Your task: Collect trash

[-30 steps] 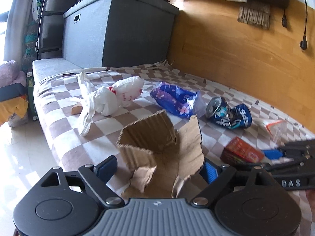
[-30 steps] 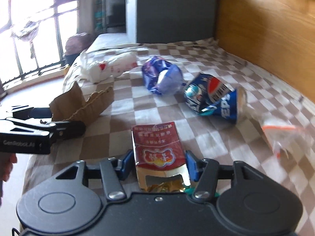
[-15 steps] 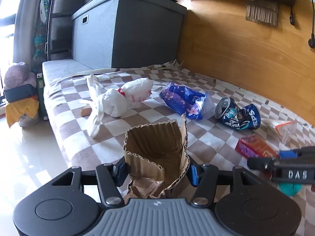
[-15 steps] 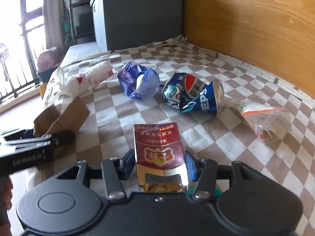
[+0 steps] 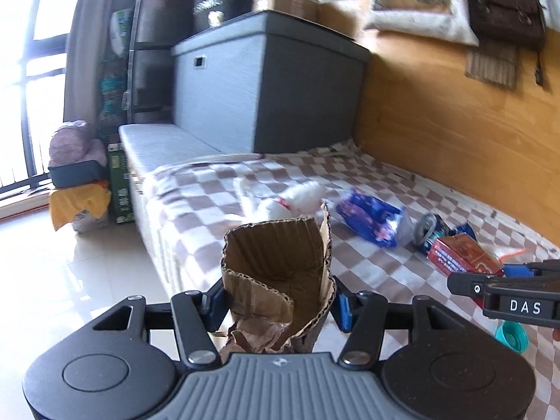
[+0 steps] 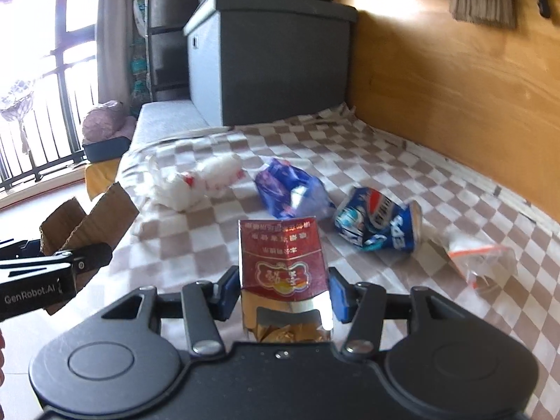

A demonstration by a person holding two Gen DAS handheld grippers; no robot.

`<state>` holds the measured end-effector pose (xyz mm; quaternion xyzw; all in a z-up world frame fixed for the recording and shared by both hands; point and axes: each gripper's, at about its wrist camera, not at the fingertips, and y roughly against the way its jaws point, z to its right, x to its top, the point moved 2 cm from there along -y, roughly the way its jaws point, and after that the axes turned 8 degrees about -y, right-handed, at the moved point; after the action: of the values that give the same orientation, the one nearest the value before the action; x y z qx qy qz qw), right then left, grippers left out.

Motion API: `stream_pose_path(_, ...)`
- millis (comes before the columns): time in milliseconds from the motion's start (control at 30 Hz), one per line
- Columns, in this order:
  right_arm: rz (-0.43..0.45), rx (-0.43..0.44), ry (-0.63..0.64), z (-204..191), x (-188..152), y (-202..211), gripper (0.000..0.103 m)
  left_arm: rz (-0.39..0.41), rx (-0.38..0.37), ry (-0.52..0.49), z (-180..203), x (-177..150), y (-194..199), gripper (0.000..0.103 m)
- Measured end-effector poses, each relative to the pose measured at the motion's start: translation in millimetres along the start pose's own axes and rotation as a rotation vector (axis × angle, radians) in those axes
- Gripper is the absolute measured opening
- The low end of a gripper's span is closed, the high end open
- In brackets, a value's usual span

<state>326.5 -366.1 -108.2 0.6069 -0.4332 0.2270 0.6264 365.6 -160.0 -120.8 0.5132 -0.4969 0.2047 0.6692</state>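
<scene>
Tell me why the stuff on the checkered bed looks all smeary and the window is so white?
Left wrist view: the white plastic bag and blue flowered wrapper are smeared by motion blur, while the torn brown cardboard in the jaws looks sharp; the window is blown out by daylight. Right wrist view: softer blur, and the fisheye lens bends the orange wooden wall.

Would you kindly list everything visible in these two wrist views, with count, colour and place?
cardboard scrap: 1, brown, held in left gripper
cigarette pack: 1, red, held in right gripper
crushed Pepsi can: 1, blue, on checkered blanket
snack wrapper: 1, blue-purple, left of the can
plastic bag: 1, white with red, far left on blanket
zip bag: 1, clear with orange strip, right of the can
checkered blanket: 1, brown-white, covering bed
storage box: 1, grey, at bed's far end
bottle cap: 1, teal, under right gripper
left gripper: 1, black, blue pads
right gripper: 1, black, blue pads
</scene>
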Motion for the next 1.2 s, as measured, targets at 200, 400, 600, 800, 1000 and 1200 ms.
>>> stream_pose_path(200, 0.022, 0.026, 0.032, -38, 4, 10, 0.052, 0.019, 0.056, 0.047, -35, 0, 27, 0.058)
stream_pose_path(400, 0.029, 0.069, 0.062, -84, 3, 16, 0.052, 0.021, 0.127, 0.095, -79, -9, 53, 0.058)
stream_pose_path(600, 0.026, 0.115, 0.098, -134, -4, 17, 0.052, 0.010, 0.179, 0.140, -120, -20, 72, 0.058)
stream_pose_path(800, 0.002, 0.165, 0.125, -181, -17, 14, 0.052, -0.006, 0.228, 0.199, -158, -37, 86, 0.058)
stream_pose_path(1000, -0.029, 0.209, 0.159, -221, -34, 5, 0.052, -0.035, 0.281, 0.267, -196, -59, 93, 0.058)
stream_pose_path(1200, -0.081, 0.242, 0.173, -254, -56, -11, 0.052, -0.092, 0.312, 0.314, -223, -85, 87, 0.058)
